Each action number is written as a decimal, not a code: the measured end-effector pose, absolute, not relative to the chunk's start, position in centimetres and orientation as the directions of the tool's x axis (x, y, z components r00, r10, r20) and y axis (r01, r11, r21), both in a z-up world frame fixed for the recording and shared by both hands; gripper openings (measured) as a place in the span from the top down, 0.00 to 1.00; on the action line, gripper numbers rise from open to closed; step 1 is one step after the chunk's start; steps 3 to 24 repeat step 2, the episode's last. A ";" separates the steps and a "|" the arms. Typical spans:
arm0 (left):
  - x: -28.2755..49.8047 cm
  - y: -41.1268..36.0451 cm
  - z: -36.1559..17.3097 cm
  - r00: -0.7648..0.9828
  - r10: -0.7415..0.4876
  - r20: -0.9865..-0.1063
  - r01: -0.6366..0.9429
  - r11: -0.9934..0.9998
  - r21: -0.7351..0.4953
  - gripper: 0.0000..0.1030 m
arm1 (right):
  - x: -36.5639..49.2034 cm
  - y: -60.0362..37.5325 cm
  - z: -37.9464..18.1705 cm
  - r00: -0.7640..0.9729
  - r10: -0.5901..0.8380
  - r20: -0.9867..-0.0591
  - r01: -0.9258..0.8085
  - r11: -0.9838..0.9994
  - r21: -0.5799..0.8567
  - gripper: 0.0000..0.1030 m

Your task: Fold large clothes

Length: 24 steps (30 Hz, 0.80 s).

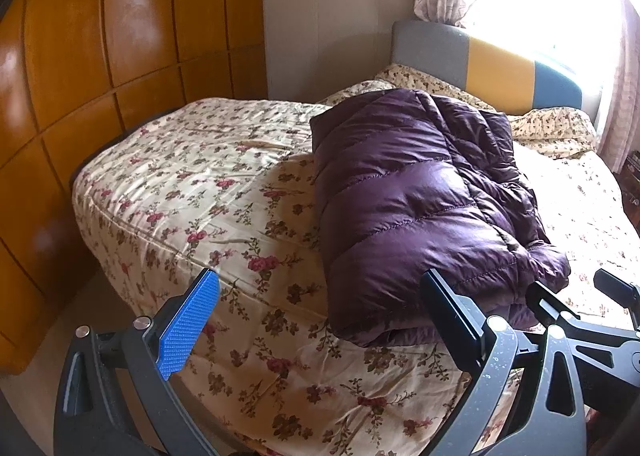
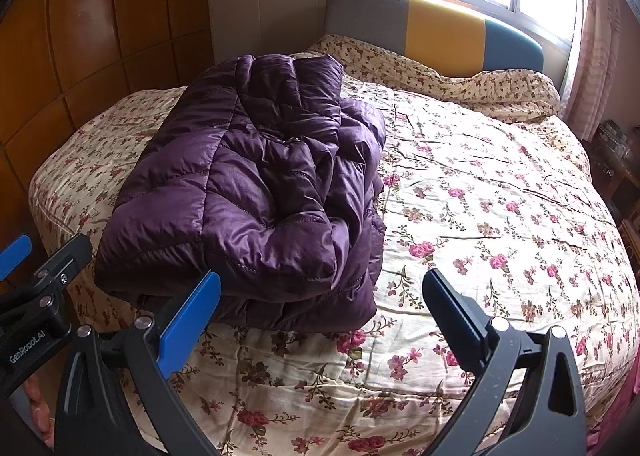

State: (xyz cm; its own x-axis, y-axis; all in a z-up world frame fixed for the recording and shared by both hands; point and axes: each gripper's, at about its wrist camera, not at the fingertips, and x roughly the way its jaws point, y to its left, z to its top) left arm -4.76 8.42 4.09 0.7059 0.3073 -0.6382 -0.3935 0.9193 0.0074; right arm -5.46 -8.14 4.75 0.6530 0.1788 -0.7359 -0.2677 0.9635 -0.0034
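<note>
Purple puffer jacket (image 2: 256, 191) is lying folded in a bundle on the floral bedspread (image 2: 480, 215), toward the bed's near edge, w/ headboard (image 2: 440, 27) sitting at 12 o'clock. Left gripper (image 1: 320, 320) is hovering w/ jaws wide apart, jacket at 1 o'clock. Right gripper (image 2: 320, 320) is also gaping, empty, jacket at 11 o'clock.

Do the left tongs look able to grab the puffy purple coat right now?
Probably yes. The left tongs are open and empty, with the near edge of the purple coat just ahead on the bed. Nothing sits between them.
</note>
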 end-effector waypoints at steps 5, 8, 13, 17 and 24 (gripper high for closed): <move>-4.7 8.5 4.0 0.703 0.307 -0.642 -0.397 0.918 0.005 0.03 | -5.4 -8.1 4.7 0.651 0.180 -0.737 -0.269 0.963 -0.002 0.02; -4.7 8.5 4.0 0.703 0.307 -0.642 -0.397 0.918 0.005 0.03 | -5.4 -8.1 4.7 0.651 0.180 -0.737 -0.269 0.963 -0.002 0.02; -4.7 8.5 4.0 0.703 0.307 -0.642 -0.397 0.918 0.005 0.03 | -5.4 -8.1 4.7 0.651 0.180 -0.737 -0.269 0.963 -0.002 0.02; -4.7 8.5 4.0 0.703 0.307 -0.642 -0.397 0.918 0.005 0.03 | -5.4 -8.1 4.7 0.651 0.180 -0.737 -0.269 0.963 -0.002 0.02; -4.7 8.5 4.0 0.703 0.307 -0.642 -0.397 0.918 0.005 0.03 | -5.4 -8.1 4.7 0.651 0.180 -0.737 -0.269 0.963 -0.002 0.02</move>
